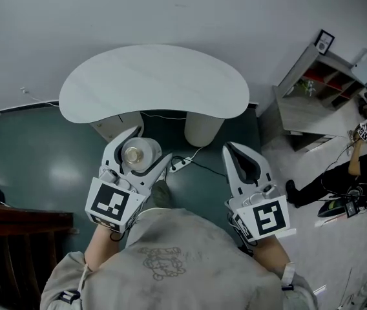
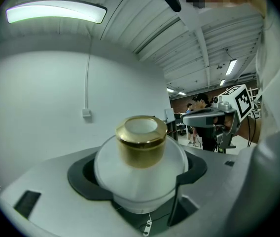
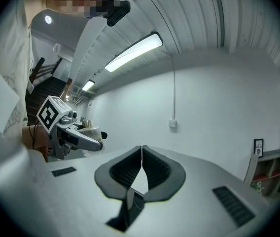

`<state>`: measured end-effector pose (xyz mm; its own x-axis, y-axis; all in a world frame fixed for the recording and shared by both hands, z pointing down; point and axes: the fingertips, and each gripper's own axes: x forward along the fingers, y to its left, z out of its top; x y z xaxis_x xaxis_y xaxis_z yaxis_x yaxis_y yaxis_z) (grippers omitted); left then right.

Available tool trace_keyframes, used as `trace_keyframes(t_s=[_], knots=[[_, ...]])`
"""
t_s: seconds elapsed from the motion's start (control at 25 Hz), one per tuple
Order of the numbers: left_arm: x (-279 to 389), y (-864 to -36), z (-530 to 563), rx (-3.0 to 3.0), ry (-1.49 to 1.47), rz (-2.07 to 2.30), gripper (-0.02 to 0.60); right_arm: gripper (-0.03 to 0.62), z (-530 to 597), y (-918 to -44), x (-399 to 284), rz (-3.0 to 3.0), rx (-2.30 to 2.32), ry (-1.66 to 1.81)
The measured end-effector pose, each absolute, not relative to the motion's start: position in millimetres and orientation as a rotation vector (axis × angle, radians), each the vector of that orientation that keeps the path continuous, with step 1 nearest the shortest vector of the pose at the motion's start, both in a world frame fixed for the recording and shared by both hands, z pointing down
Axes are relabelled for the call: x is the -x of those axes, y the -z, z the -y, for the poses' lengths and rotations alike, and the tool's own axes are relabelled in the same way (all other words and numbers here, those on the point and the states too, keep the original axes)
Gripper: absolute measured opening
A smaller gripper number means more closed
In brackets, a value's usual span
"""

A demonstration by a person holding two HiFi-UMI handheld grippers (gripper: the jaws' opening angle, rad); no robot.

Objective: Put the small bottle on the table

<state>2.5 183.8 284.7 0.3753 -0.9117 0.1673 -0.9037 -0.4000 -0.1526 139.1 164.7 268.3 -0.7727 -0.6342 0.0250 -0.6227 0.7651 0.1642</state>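
Head view. The left gripper (image 1: pixel 146 150) sits at 7 o'clock in the frame, pinching the small bottle (image 1: pixel 137 154) between its jaws. I look down onto the bottle's round top, so I take its long axis as near vertical. The bottle hangs over the teal floor (image 1: pixel 35 154), short of the near edge of the white kidney-shaped table (image 1: pixel 151 79). The table lies at 12 o'clock from the bottle, its pedestal (image 1: pixel 203 129) at about 2 o'clock. The right gripper (image 1: pixel 231 148) is at 5 o'clock in the frame, level with the left one and well apart from the bottle.

Left gripper view. The jaws are clamped on the bottle's frosted white body from both sides, and the gold cap (image 2: pixel 141 144) stands clear above them. The camera is tipped up at wall and ceiling; no tabletop shows here.

Right gripper view. The jaws are pressed together tip to tip, with nothing between them. The other gripper shows at 9 o'clock with the bottle in it.

Judgement: the left hand does the placing. The move is forward toward 12 o'clock until the bottle's base is over the tabletop, keeping it upright, then down and release.
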Motion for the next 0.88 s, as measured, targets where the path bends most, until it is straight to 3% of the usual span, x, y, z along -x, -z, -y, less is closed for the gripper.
trace_keyframes(t_s=[0.88], knots=[[123.2, -292.2, 32.2, 2.718, 0.415, -1.579, 0.344, 0.029, 42.4, -271.5, -17.0, 2.742, -1.128, 0.138]])
